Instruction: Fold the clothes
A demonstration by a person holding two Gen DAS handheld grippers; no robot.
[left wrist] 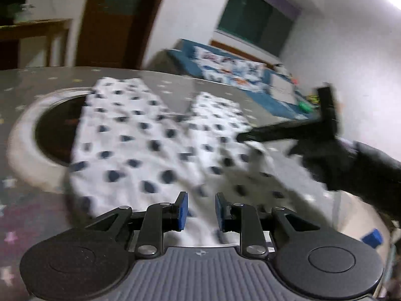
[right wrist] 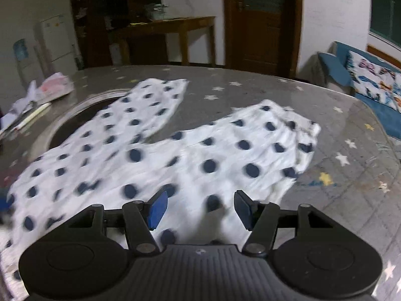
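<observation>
Left wrist view: the frame is motion-blurred, so fabric edges and the polka dots read as smears. The left gripper (left wrist: pixel 200 212) has its jaws a narrow gap apart with nothing clamped between them; white cloth lies below and beyond the pads. The right gripper (left wrist: pixel 244 136) enters from the right as a dark blurred shape, its tip over the garment (left wrist: pixel 140 148); its jaw state cannot be read here. The garment covers part of a round recess (left wrist: pixel 47 130) in the table (left wrist: pixel 30 82). Right wrist view: the right gripper (right wrist: pixel 200 209) has its jaws well apart, empty, above the cloth. The garment (right wrist: pixel 200 155), white with dark dots, lies flat on the star-patterned table (right wrist: pixel 338 130), two leg-like sections spreading away; its left edge is cut off by the frame. Papers (right wrist: pixel 37 95) lie far left, blurred.
</observation>
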